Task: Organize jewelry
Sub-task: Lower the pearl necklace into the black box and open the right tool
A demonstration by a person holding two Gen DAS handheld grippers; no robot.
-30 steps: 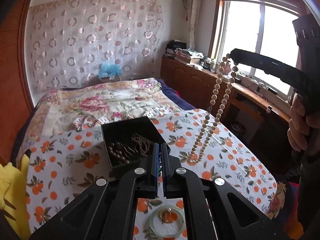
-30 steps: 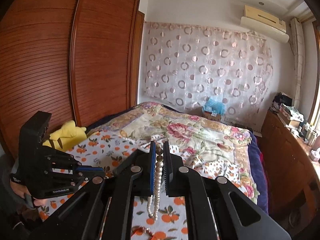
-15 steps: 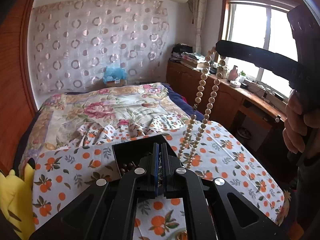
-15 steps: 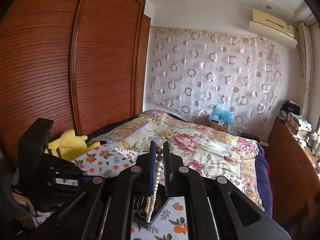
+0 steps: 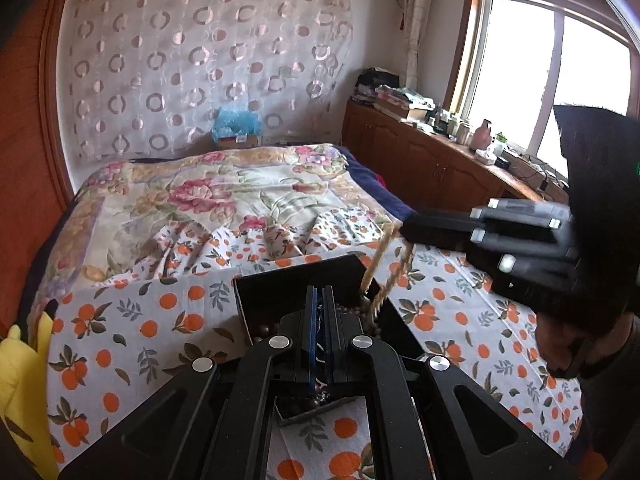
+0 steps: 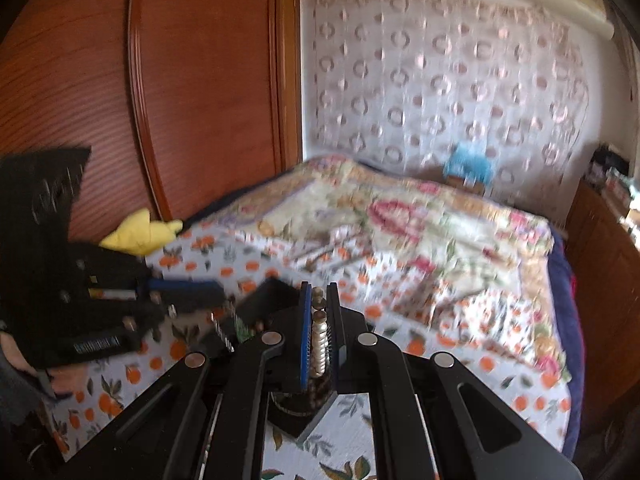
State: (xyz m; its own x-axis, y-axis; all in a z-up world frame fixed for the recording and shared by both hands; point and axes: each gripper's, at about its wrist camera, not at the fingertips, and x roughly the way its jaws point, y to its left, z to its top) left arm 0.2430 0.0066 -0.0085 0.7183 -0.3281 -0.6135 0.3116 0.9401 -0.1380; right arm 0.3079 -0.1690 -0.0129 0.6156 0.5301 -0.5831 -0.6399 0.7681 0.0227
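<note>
A black jewelry box (image 5: 296, 280) with dark bead strands inside sits on the orange-print cloth (image 5: 132, 320) on the bed. My right gripper (image 6: 319, 312) is shut on a cream pearl necklace (image 6: 319, 336); the necklace (image 5: 384, 276) hangs from the right gripper (image 5: 404, 230) down into the box's right side. My left gripper (image 5: 319, 292) is shut on a thin dark strand, low over the box; it appears at the left of the right wrist view (image 6: 216, 290). The box (image 6: 272, 292) lies under both grippers.
A yellow plush toy (image 6: 140, 232) lies at the cloth's left edge. A floral quilt (image 5: 224, 192) covers the bed beyond. Wooden cabinets (image 5: 420, 160) with clutter run along the right wall under the window. A wooden wardrobe (image 6: 180, 100) stands on the left.
My right gripper has dropped from high above down to the box, lowering the pearl necklace so its lower end goes into the box. My left gripper moved forward over the box.
</note>
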